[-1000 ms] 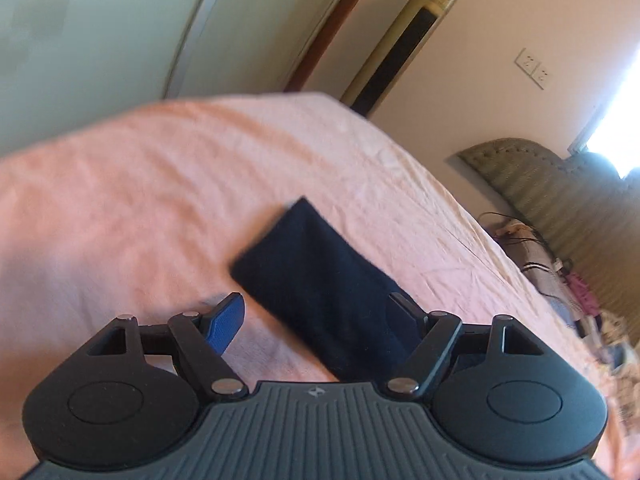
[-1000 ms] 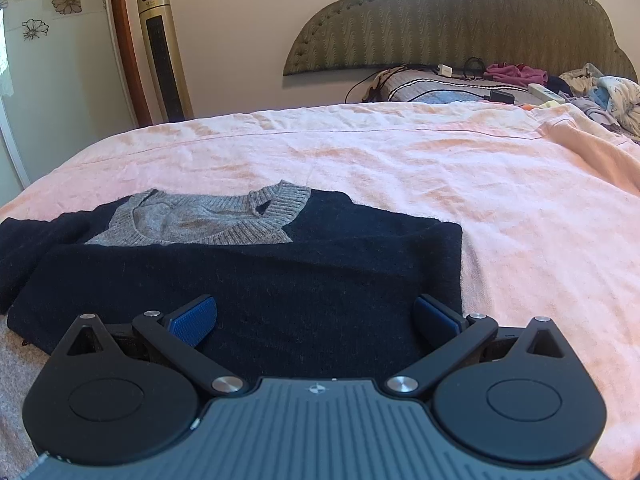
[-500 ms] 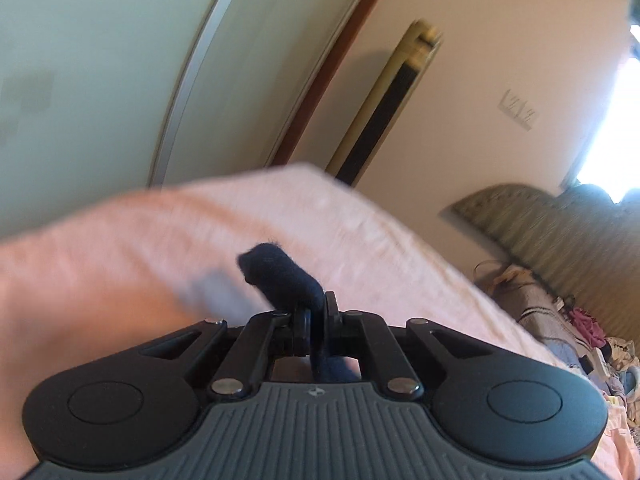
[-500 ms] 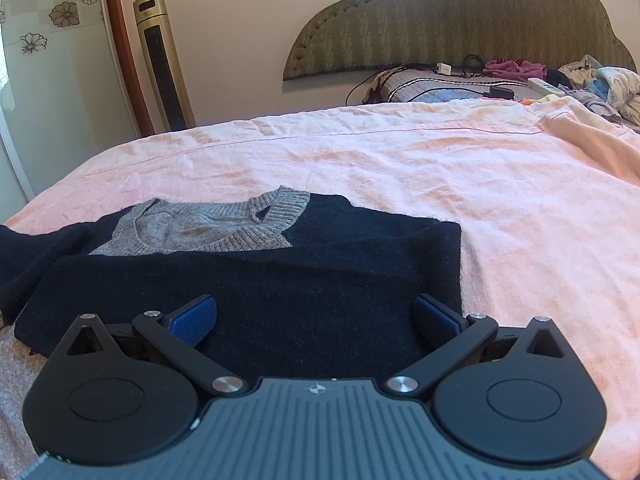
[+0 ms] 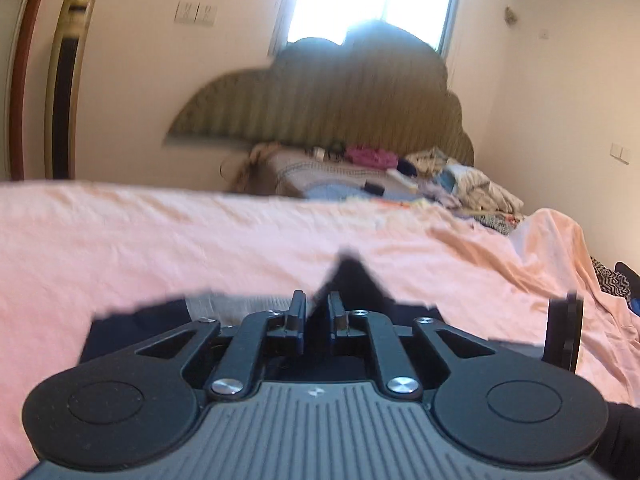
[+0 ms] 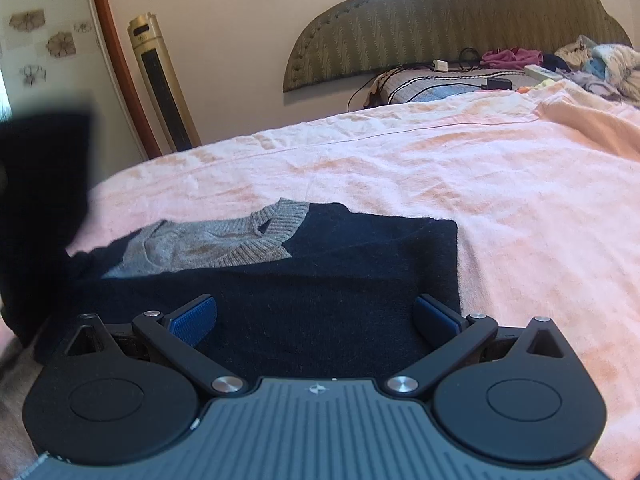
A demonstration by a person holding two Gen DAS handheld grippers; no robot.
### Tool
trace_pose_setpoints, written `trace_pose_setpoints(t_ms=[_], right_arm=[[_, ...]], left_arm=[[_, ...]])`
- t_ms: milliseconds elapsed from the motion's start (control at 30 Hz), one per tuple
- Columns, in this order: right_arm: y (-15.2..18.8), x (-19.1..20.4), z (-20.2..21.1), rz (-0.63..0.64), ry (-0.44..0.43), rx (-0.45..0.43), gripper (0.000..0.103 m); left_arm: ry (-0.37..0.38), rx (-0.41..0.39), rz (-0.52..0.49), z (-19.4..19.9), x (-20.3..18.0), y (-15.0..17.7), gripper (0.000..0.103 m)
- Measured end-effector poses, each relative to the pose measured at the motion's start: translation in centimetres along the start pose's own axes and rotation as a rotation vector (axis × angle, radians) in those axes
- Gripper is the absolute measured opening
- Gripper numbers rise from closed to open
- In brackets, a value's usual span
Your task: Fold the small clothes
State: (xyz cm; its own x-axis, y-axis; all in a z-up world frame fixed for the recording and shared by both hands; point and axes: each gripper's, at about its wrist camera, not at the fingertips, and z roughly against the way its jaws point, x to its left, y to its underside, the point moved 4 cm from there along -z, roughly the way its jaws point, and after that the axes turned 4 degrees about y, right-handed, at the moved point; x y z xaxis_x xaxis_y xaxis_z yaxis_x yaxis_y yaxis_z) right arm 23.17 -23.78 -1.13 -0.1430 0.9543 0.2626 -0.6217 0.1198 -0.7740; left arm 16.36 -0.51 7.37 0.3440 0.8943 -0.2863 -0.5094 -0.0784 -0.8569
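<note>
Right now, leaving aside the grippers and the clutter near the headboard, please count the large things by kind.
Navy sweater: 1
Pink sheet: 1
Headboard: 1
Gold tower fan: 1
Total: 4

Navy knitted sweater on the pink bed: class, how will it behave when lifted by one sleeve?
Probably floppy: its sleeve peaks and sags between the left gripper's opening jaws. Likely grippy, not slippery: the sweater looks fuzzy-knit. Folded flat, it should not roll.
</note>
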Motion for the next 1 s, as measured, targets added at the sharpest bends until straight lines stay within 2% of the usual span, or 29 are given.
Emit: trace_pose_setpoints(t_ms=[33, 100, 133, 167, 200, 233, 300, 367, 433, 467, 500, 533, 567, 667, 733, 767, 833, 900, 933, 1000], right_arm=[[0.0, -0.2, 0.1, -0.014, -0.008, -0.004, 0.103], [0.0, -0.3, 0.1, -0.027, -0.018, -0.007, 0.103], [-0.1, -0.3, 0.1, -0.03, -0.02, -0.007, 0.103], [-0.1, -0.3, 0.1, -0.031, -0.022, -0.007, 0.103], [-0.1, -0.3, 0.1, -0.032, -0.022, -0.007, 0.103], [-0.1, -0.4, 0.1, -0.031, -0.021, -0.007, 0.103], [-0.1, -0.4, 0.1, -0.03, -0.021, -0.004, 0.103], [-0.4, -0.3, 0.2, -0.039, -0.016, 0.021, 0.103], [-1.2, -0.1, 1.0, -0.136, -0.023, 0.066, 0.103], [-1.5, 0.1, 1.5, -0.208, -0.08, 0.086, 0.103], [-1.8, 0.4, 1.8, -0.261, -0.15, 0.109, 0.103], [-1.8, 1.1, 1.9, -0.313, -0.234, 0.158, 0.103], [-1.7, 1.9, 1.6, -0.333, -0.277, 0.221, 0.103], [-0.8, 3.7, -0.3, -0.31, -0.268, 0.38, 0.099], [-0.7, 4.7, -0.6, -0.28, -0.25, 0.366, 0.097], [-0.7, 5.2, -0.7, -0.278, -0.244, 0.371, 0.094], [-0.7, 6.4, -1.1, -0.249, -0.257, 0.383, 0.076], [-0.3, 7.7, -1.8, -0.181, -0.234, 0.409, 0.031], [-0.4, 8.4, -2.1, -0.153, -0.234, 0.421, 0.023], [-1.3, 9.6, -2.1, -0.142, -0.254, 0.412, 0.017]], left_arm=[[0.004, 0.004, 0.031, 0.4, 0.5, 0.9, 0.015], [-0.015, -0.017, 0.089, 2.1, 2.2, 2.6, 0.027], [-0.043, -0.027, 0.101, 3.0, 3.1, 3.2, 0.046], [-0.09, -0.043, 0.111, 4.1, 4.4, 4.1, 0.07], [-0.155, -0.068, 0.124, 5.4, 5.9, 4.5, 0.079], [-0.211, -0.089, 0.141, 6.5, 7.4, 5.1, 0.082], [-0.297, -0.094, 0.221, 8.6, 10.7, 6.5, 0.082], [-0.34, -0.105, 0.326, 10.3, 13.5, 8.1, 0.082], [-0.388, -0.107, 0.371, 11.3, 15.5, 10.4, 0.082], [-0.38, -0.125, 0.416, 11.9, 16.1, 11.0, 0.083], [-0.352, -0.182, 0.454, 12.8, 16.4, 11.0, 0.086], [-0.375, -0.197, 0.466, 13.0, 16.7, 11.1, 0.091], [-0.399, -0.176, 0.472, 12.6, 16.8, 11.1, 0.091], [-0.392, -0.16, 0.449, 12.0, 16.8, 10.8, 0.092], [-0.39, -0.162, 0.449, 12.0, 16.7, 10.7, 0.092], [-0.386, -0.167, 0.454, 12.2, 16.7, 10.9, 0.092], [-0.384, -0.17, 0.458, 12.0, 16.9, 10.9, 0.092], [-0.381, -0.169, 0.455, 11.8, 16.8, 10.9, 0.093], [-0.379, -0.17, 0.456, 11.9, 16.7, 10.9, 0.094], [-0.375, -0.173, 0.459, 12.0, 16.7, 11.0, 0.094]])
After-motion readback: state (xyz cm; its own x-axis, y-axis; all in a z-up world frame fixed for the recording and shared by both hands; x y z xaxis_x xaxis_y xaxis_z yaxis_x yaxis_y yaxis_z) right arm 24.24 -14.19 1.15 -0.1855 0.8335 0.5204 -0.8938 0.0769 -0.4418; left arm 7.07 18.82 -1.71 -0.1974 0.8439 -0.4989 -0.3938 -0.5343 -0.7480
